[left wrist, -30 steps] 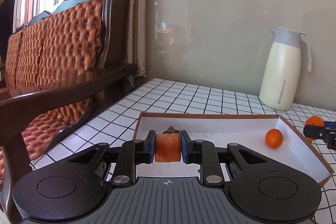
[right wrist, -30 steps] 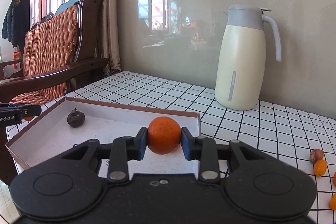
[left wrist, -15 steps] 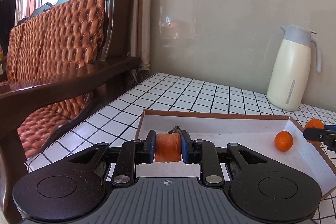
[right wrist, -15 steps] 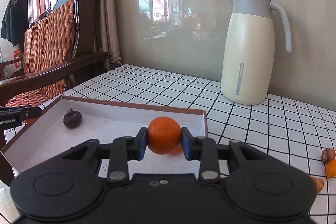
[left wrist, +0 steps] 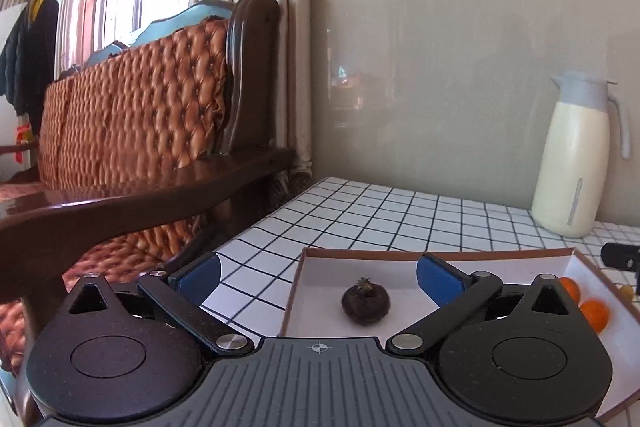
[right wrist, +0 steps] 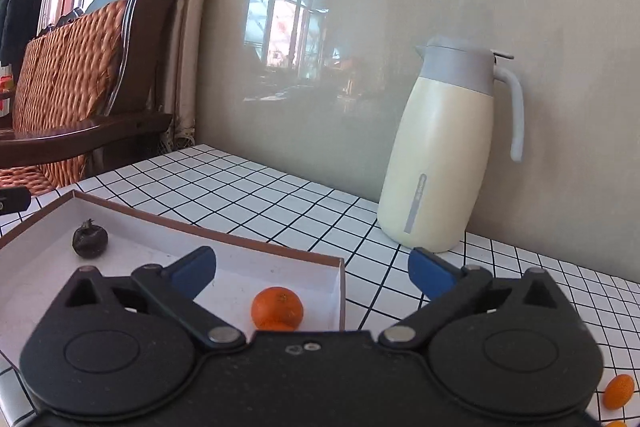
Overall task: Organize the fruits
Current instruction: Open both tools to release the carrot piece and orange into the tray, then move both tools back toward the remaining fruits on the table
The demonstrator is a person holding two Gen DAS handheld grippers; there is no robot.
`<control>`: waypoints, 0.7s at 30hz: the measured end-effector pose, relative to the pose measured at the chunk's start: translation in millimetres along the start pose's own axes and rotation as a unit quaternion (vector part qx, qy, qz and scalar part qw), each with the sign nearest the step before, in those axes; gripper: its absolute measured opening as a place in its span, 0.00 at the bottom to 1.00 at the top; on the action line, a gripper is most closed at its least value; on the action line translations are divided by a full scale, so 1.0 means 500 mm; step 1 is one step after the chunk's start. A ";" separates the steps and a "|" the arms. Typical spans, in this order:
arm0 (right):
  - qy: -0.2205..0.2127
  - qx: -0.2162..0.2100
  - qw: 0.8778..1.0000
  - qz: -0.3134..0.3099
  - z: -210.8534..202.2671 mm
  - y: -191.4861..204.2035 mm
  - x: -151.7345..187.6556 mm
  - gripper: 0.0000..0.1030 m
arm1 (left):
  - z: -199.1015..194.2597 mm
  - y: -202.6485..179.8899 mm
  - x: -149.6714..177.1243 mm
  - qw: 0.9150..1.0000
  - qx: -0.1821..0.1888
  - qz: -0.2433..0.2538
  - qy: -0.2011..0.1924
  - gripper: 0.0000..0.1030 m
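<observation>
A shallow white cardboard box [left wrist: 440, 253] [right wrist: 224, 237] with brown edges lies on the tiled table. A dark brown fruit [left wrist: 365, 299] [right wrist: 89, 238] lies in its left part. Two oranges [left wrist: 595, 313] [right wrist: 277, 308] lie in its right part, one partly behind the other. My left gripper [left wrist: 318, 277] is open and empty over the box's left end, above the dark fruit. My right gripper [right wrist: 312, 273] is open and empty over the box's right end, above the oranges. The orange piece that the left gripper held is not in view.
A cream thermos jug [left wrist: 574, 157] [right wrist: 444, 147] stands by the wall behind the box. Small orange fruits [right wrist: 618, 392] lie on the table at the right. A wooden sofa with an orange cushion [left wrist: 132, 115] stands left of the table. The right gripper's tip [left wrist: 620, 255] shows at the right.
Both grippers have opened. The right one let go of its orange, which now lies in the box beside another. The left one let go of its orange piece. Both have risen.
</observation>
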State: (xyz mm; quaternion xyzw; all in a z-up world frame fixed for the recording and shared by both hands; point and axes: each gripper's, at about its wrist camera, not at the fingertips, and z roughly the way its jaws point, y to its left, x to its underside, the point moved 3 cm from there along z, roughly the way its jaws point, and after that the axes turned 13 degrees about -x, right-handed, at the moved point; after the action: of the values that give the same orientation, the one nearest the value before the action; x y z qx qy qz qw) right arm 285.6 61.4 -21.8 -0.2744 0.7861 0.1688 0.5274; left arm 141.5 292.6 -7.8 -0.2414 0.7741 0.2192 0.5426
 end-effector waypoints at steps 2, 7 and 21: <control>0.002 -0.003 1.000 0.006 0.002 -0.001 0.003 0.94 | 0.000 -0.003 0.002 1.000 0.007 0.001 0.002 1.00; -0.020 0.010 1.000 0.006 -0.025 0.005 0.000 0.94 | -0.017 -0.012 0.005 1.000 0.010 0.016 -0.002 1.00; -0.021 -0.021 0.999 0.039 -0.114 -0.019 -0.004 0.94 | -0.124 -0.064 -0.008 0.999 0.017 0.010 -0.043 1.00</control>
State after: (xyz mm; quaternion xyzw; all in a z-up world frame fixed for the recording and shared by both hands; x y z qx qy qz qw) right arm 249.9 22.8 2.2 -0.2511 0.7814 0.2109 0.5310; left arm 116.7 230.3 13.0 -0.2151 0.7559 0.2217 0.5772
